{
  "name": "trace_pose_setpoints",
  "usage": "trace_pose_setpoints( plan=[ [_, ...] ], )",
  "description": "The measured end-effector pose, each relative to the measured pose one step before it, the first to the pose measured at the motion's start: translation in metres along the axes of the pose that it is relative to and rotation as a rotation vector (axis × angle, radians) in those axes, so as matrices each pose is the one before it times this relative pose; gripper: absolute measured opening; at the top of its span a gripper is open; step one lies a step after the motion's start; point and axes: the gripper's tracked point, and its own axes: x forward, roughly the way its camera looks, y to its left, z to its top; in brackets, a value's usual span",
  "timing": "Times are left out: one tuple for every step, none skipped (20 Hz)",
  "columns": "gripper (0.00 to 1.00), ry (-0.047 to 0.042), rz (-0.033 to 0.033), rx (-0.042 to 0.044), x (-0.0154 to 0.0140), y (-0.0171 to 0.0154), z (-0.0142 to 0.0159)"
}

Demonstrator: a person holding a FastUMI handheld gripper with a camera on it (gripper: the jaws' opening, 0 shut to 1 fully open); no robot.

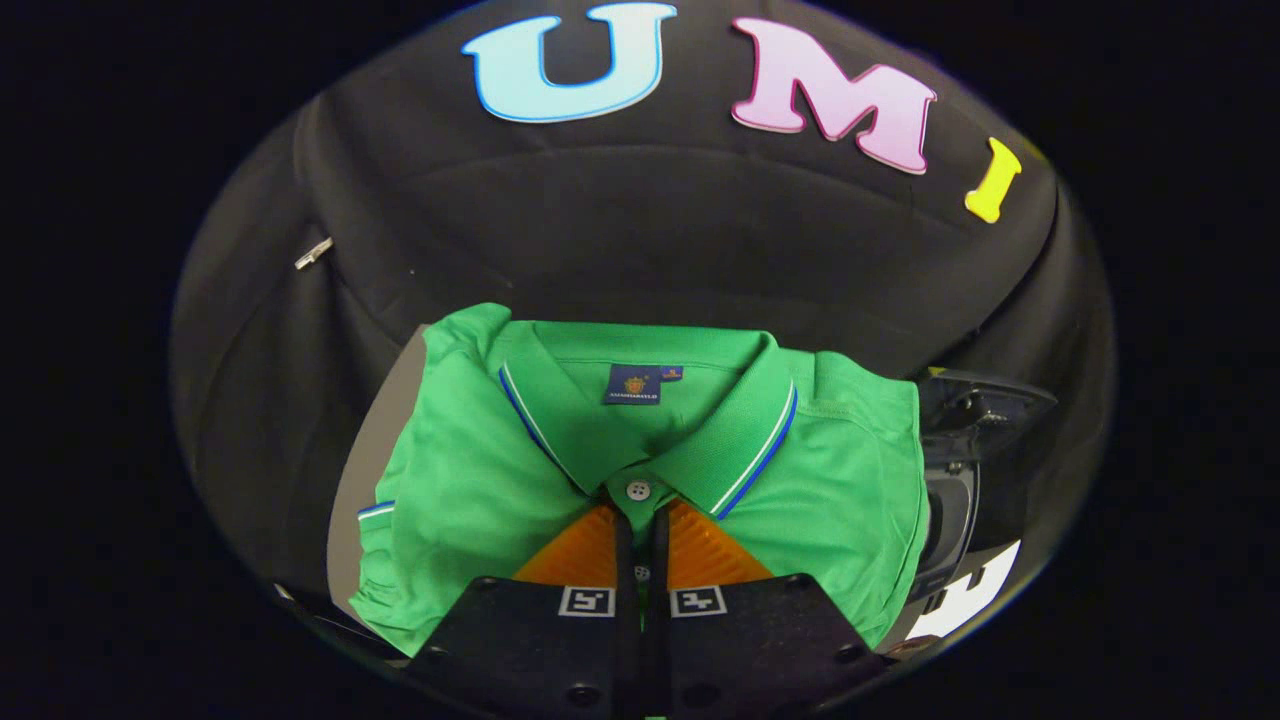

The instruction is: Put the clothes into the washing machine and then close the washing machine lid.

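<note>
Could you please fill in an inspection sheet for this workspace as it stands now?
Surface: grey top, mostly covered by the shirt.
Job's things: folded green shirt, collar buttoned, lying flat; dark washer beside it, lid state unclear.
Clutter: nothing seen.
Gripper: gripper with fingers nearly together over the shirt's placket below the button; whether they pinch fabric cannot be told.
Cables: nothing seen.
Surroundings: black cloth wall with a zip pull.

Green polo shirt [650, 450] with a small dark blue neck label [633, 384] at twelve o'clock inside the collar; it bears a gold crest, its lettering too small to read.
</note>
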Motion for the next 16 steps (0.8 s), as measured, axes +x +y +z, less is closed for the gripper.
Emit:
trace_pose_setpoints(
  plan=[
    [0.06,-0.02135,0.00892,-0.0051,-0.00041,0.00133,-0.00063],
    [0.05,-0.01683,-0.00213,-0.00298,-0.00047,-0.00137,-0.00119],
    [0.05,-0.01174,-0.00658,-0.00562,0.00098,-0.00118,0.00153],
    [0.05,-0.01132,-0.0062,0.00132,-0.00225,0.00077,0.00072],
    [0.05,-0.0094,-0.01165,-0.00276,0.00145,-0.00072,0.00214],
    [0.06,-0.01433,-0.01096,0.0082,-0.00177,-0.00011,0.00015],
    [0.05,-0.02104,-0.01226,0.00413,-0.00109,-0.0001,0.00348],
    [0.06,-0.01727,-0.012,0.00019,-0.00166,-0.00039,0.00074],
    [0.06,-0.02253,-0.01643,-0.00209,-0.00184,-0.00164,0.00365],
    [0.05,-0.02705,-0.02045,-0.00443,-0.00157,-0.00009,0.00432],
    [0.05,-0.03452,-0.01444,-0.00545,-0.00333,0.00117,0.00589],
    [0.05,-0.03406,-0.01543,0.00319,-0.00552,0.0006,0.0054],
    [0.05,-0.03125,-0.01867,0.00396,-0.0031,-0.00098,0.00585],
    [0.05,-0.02672,-0.01369,0.00435,-0.00422,0.00001,0.00374],
    [0.05,-0.03231,-0.01692,0.00498,-0.00401,-0.0008,0.00604],
    [0.05,-0.03215,-0.01315,0.00514,-0.00449,-0.00231,0.00593]
  ],
)
